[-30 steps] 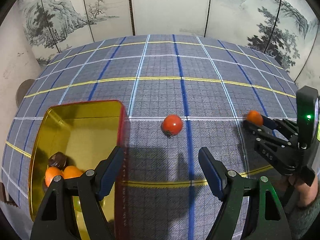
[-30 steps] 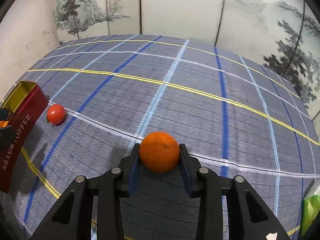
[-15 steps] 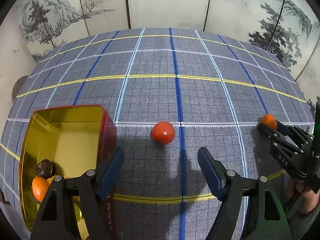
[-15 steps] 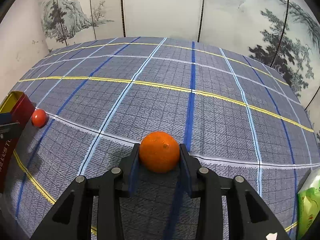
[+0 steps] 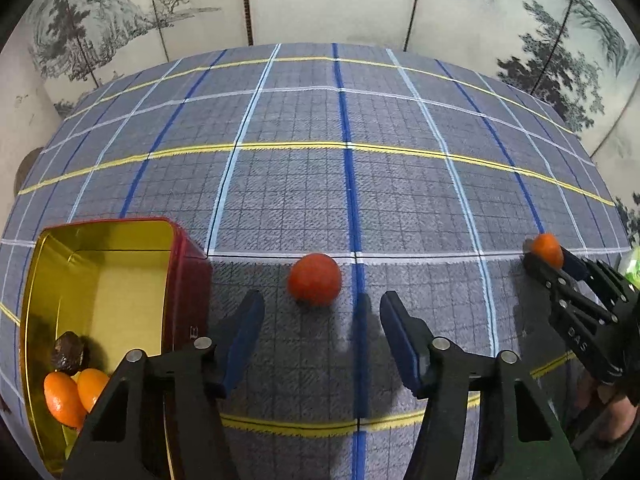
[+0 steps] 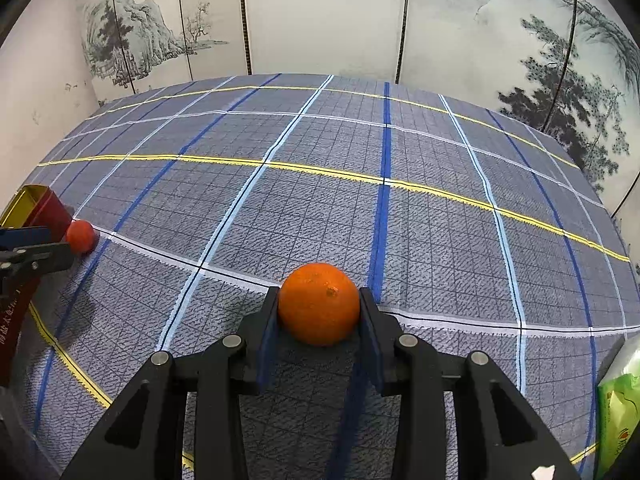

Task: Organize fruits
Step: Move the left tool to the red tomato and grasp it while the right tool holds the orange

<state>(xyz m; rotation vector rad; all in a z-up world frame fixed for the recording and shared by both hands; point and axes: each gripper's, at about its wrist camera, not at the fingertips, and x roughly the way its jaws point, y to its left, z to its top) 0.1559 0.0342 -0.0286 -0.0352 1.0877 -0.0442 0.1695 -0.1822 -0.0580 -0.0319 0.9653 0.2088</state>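
The red tin (image 5: 188, 280) with its gold lining is the landmark: it sits at the left of the worktop (image 5: 360, 184) and already holds two oranges (image 5: 76, 394) and a dark, wrinkled fruit (image 5: 69, 351) in its near corner. Just right of the tin lies a red-orange fruit (image 5: 315, 279), loose on the cloth. The left gripper (image 5: 322, 336) hovers just short of it, its fingers closing with nothing yet between them; I judge this pickup to be the step in hand. To do it well, the fingers should straddle the fruit's widest part before they close, since a round fruit may roll away from a glancing touch. Well to the right of the tin, the right gripper (image 6: 319, 332) is clamped on an orange (image 6: 319, 303), fingers pressing both flanks; it looks ready to go to the tin. Farther right still, a green packet (image 6: 618, 400) lies at the worktop's edge. The worktop wears a grey-blue plaid cloth with blue, white and yellow lines, and a folding screen (image 6: 320, 12) painted with ink landscapes stands behind it
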